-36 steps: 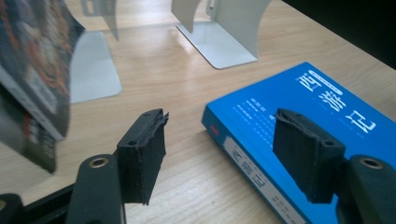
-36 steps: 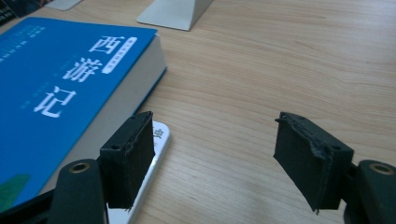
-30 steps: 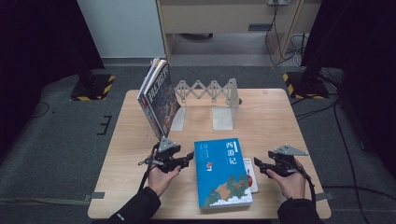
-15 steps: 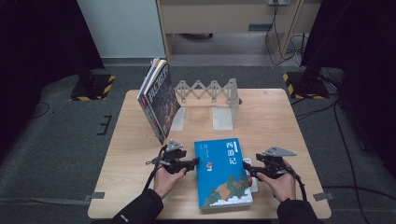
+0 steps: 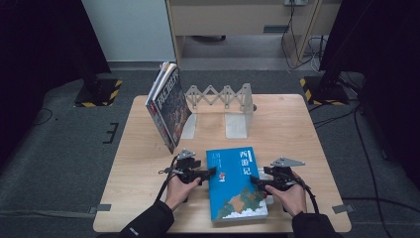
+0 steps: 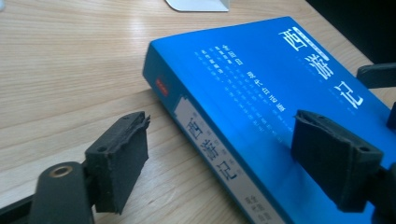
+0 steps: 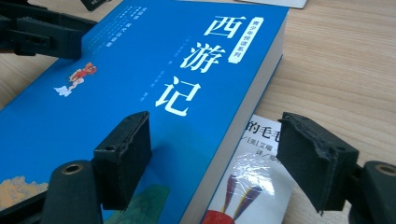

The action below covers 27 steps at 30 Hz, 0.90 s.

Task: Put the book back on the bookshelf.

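Blue book (image 5: 236,184) lies flat on the desk (image 5: 297,129), cover up, long axis running from the person's edge toward the bookend rack (image 5: 223,99). It sits at the near-centre of the desk, partly on top of a thinner book (image 7: 254,172) that sticks out from under its right edge.

Left gripper (image 5: 205,173) — at the blue book's left long edge, i.e. the spine side. Its fingers (image 6: 119,163) stand apart and have just been opening; one pad is over bare desk beside the spine, the other (image 6: 334,163) over the cover. Spine edge lies between them, no pad pressing.

Right gripper (image 5: 257,181) — at the blue book's right long edge, page side. Fingers (image 7: 123,156) apart, also just opened a little; one pad over the cover, the other (image 7: 317,165) over the thinner book. No clamp.

Key relation: both grippers face each other across the blue book's short axis, approx. level with its middle, each straddling one long edge. Neither hand is clearly nearer; both are at the edge.

Room: open desk between blue book and rack. Leaning magazine (image 5: 168,106) stands left of the rack, well apart from the blue book. Judgement: the lower pads need to get under the edges — the right side has the thinner book in the way, the left has only desk.
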Each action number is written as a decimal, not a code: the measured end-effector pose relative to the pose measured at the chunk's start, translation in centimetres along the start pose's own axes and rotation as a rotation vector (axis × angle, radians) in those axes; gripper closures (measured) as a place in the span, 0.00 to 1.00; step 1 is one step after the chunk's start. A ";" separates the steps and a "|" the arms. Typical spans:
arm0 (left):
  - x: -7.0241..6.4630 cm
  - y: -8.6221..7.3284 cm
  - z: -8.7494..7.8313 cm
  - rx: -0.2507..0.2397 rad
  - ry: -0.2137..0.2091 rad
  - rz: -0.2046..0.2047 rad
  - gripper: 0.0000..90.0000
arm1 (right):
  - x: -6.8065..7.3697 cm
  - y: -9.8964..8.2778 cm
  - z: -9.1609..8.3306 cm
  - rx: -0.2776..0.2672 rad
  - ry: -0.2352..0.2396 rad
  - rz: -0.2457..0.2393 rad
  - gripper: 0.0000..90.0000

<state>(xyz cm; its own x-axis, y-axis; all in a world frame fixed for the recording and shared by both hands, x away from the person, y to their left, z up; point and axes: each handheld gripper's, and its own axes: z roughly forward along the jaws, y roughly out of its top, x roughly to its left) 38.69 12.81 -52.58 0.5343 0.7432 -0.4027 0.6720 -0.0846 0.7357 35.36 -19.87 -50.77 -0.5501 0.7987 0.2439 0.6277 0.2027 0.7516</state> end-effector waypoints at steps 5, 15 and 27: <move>0.1 -0.3 0.5 -0.014 -0.044 -0.021 0.18 | 0.1 -0.1 0.3 -0.004 0.010 0.009 0.28; -0.1 -0.6 1.5 -0.024 -0.086 -0.044 0.15 | 0.2 -0.2 0.6 -0.007 0.033 0.029 0.28; 0.3 -0.8 2.1 -0.039 -0.112 -0.085 0.10 | 0.3 -0.3 1.0 -0.012 0.062 0.068 0.28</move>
<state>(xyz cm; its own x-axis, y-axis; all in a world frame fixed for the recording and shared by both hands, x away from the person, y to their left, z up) 39.38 11.70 -54.44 0.5320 0.6678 -0.5207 0.6978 0.0026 0.7163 35.59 -19.13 -51.57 -0.5394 0.7737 0.3322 0.6585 0.1417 0.7392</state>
